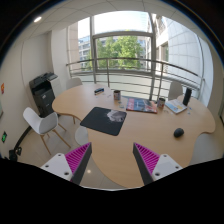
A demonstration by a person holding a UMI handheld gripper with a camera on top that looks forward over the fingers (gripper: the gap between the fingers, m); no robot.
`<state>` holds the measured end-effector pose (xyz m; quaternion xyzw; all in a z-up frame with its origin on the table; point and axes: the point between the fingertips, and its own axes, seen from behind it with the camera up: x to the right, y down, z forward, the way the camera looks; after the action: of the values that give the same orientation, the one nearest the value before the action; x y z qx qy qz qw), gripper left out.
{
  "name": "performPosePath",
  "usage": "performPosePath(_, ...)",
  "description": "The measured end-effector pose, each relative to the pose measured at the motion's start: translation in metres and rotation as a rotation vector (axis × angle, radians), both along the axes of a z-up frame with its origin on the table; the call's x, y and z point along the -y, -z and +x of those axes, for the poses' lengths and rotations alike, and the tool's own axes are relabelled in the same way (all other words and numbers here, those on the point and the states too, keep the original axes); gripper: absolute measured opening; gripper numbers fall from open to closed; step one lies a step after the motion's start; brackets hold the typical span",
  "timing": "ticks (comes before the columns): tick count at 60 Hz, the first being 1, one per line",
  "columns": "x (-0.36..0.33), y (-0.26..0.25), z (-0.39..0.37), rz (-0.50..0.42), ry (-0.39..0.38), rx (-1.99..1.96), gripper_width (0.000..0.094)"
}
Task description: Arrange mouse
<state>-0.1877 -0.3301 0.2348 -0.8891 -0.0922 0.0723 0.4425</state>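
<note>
A dark mouse [178, 132] lies on the light wooden table [110, 145], far ahead and to the right of my fingers. A black mouse mat [102, 121] lies near the middle of the table, ahead of the left finger, with a small grey object [117, 116] resting on its far right part. My gripper [111, 160] is open and empty, held above the near part of the table. Its fingers [76, 158] with magenta pads stand wide apart, with only bare tabletop between them.
A magazine or tablet [141, 104], a cup [117, 96], a jar [160, 102] and a laptop with a black stand [179, 103] sit along the far side. White chairs [44, 124] stand left of the table. A printer [43, 92] is at the left wall. Railing and windows lie beyond.
</note>
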Motion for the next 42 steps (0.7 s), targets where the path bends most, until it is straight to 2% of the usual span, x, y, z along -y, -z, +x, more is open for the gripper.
performPosePath(6,0.004,0.016,0.018,-0.035,0.038,0.003,0.0845)
performPosePath(19,-0.042,0.136,0.169,-0.123,0.139,0.046,0.0844)
performPosePath(25,-0.077,0.172,0.241,-0.124,0.193,0.068,0.0844)
performPosePath(31,-0.123,0.195,0.305,-0.086,0.237,0.094,0.0846)
performPosePath(42,-0.21,0.225,0.368,-0.046,0.292,0.055,0.0847)
